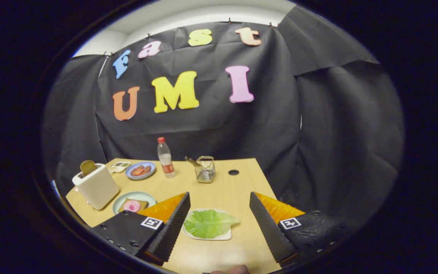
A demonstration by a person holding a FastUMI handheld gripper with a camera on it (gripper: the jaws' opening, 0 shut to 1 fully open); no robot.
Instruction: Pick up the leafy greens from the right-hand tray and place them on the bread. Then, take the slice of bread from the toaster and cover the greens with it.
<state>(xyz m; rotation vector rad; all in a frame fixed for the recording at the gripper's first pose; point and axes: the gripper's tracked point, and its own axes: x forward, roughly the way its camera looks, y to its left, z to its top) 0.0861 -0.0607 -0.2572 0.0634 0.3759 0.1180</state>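
You are holding the gripper (219,205) wide open above the table (238,186), its fingers flanking the lettuce leaf (208,223) lying on its tray (224,236).

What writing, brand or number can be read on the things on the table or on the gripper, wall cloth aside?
Bottle label: too small and blurred to read.
Square markers on the gripper: black-and-white patterns, no words.
Toaster: no readable text.
Nothing else bears writing. The gripper's fingers stand open, with the leafy greens on their tray between them.
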